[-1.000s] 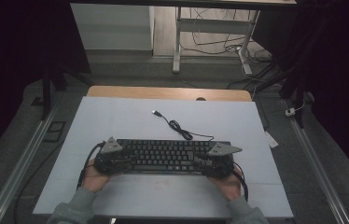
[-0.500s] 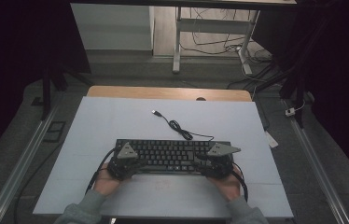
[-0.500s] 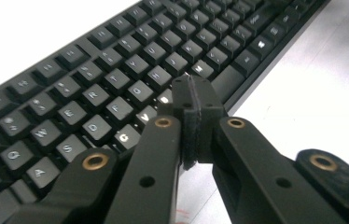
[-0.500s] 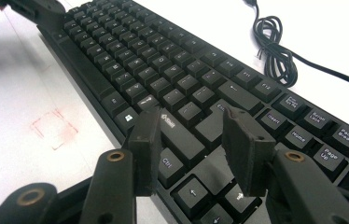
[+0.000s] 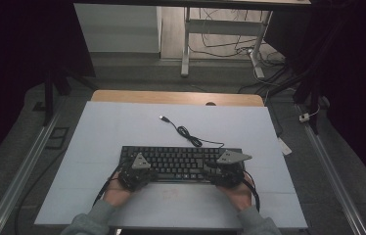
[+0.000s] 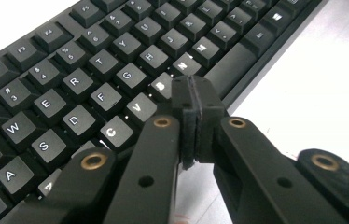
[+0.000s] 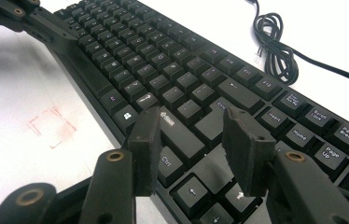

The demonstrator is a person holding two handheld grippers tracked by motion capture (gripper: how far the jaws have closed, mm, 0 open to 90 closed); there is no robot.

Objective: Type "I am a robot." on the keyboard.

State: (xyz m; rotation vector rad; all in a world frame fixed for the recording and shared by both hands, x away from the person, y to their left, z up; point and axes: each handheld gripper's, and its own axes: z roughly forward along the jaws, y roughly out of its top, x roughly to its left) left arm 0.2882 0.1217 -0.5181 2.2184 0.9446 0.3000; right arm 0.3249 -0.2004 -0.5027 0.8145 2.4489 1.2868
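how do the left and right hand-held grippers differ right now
The left hand-held gripper has its jaws pressed together, nothing between them, having just been closing; the right hand-held gripper has its jaws apart with a clear gap. The left tips sit over the keyboard by the B and V keys and space bar; the right hovers above the arrow and Ctrl keys. Both are black, hand-held and low over the keyboard's near edge.

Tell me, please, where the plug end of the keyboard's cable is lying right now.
In the high view, the USB plug lies on the white mat, behind the keyboard and slightly left of its middle, just beyond the cable's coiled part.
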